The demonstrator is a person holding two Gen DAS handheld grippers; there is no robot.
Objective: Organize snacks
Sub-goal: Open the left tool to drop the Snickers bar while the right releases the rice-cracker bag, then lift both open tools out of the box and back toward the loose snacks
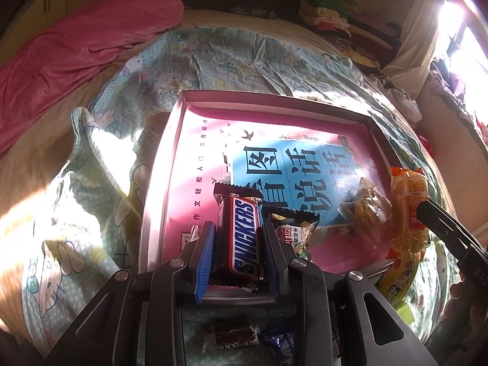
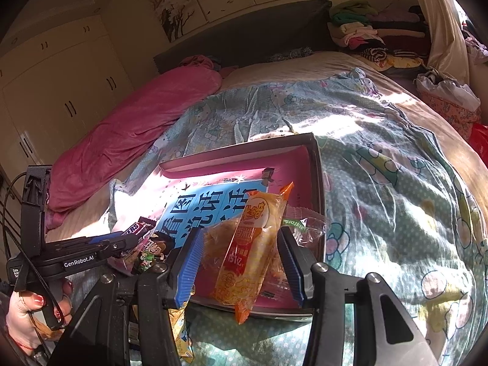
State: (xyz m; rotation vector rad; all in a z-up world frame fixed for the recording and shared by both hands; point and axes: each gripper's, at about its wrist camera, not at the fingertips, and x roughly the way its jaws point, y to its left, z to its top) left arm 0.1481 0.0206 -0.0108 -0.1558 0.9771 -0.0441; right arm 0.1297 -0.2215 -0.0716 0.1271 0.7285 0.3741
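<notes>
One Snickers bar [image 1: 242, 238] sits between the blue pads of the left gripper [image 1: 238, 253], jaws narrowed onto it, over the near edge of the pink box lid [image 1: 170, 158]. Its long axis runs along the fingers, pointing away from the camera.

One orange-yellow snack pack [image 2: 253, 250] stands between the right gripper's [image 2: 244, 262] pads, long axis upright and slightly tilted; whether the pads press on it cannot be told.

Inside the lid: one small cartoon-print packet [image 1: 297, 228] just beside the bar, and one clear bag of brownish pieces [image 1: 366, 204] toward the right side. On the quilt near the lid's front edge lie one dark wrapped sweet [image 1: 233, 334] and one blue wrapped sweet [image 1: 279, 340].

The lid rests on a Hello Kitty quilt [image 1: 183, 61] spread over a bed. One pink blanket [image 2: 128, 128] lies at left; folded clothes [image 2: 366, 30] are stacked at the head. White wardrobes [image 2: 55, 85] stand along the wall.
</notes>
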